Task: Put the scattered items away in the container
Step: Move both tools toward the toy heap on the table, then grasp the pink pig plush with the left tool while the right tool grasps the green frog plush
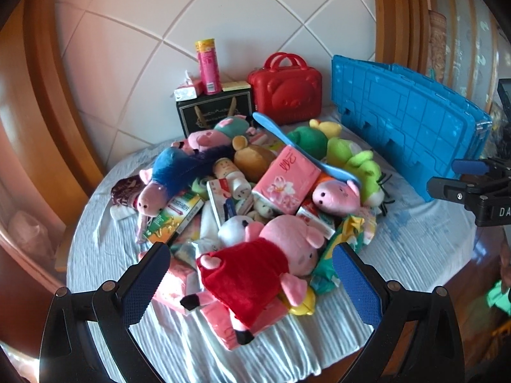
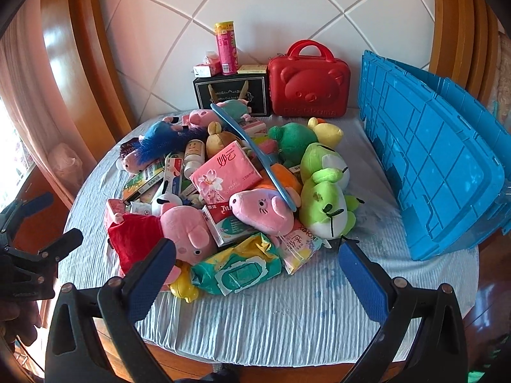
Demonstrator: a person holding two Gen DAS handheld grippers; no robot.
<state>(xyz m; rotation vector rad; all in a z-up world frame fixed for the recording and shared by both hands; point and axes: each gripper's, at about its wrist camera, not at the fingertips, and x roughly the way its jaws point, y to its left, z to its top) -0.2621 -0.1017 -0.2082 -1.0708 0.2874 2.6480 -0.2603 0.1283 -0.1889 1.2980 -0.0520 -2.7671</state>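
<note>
A heap of plush toys, tissue packs and medicine boxes lies in the middle of the round table. A pig plush in a red dress (image 1: 255, 268) (image 2: 166, 233) lies at the heap's near edge. My left gripper (image 1: 252, 274) is open, its jaws on either side of this pig, above it. My right gripper (image 2: 258, 274) is open and empty over a green wet-wipes pack (image 2: 238, 269) at the heap's front. A blue plastic crate (image 1: 405, 127) (image 2: 437, 159) stands on the table's right side, its ribbed surface facing me; its opening is hidden.
A red bear-face case (image 2: 308, 84), a black gift box (image 2: 231, 94) and a pink tube (image 2: 226, 48) stand against the tiled wall. The table carries a pale striped cloth (image 2: 287, 319). Wooden frames flank both sides. A blue hanger (image 2: 252, 153) lies across the heap.
</note>
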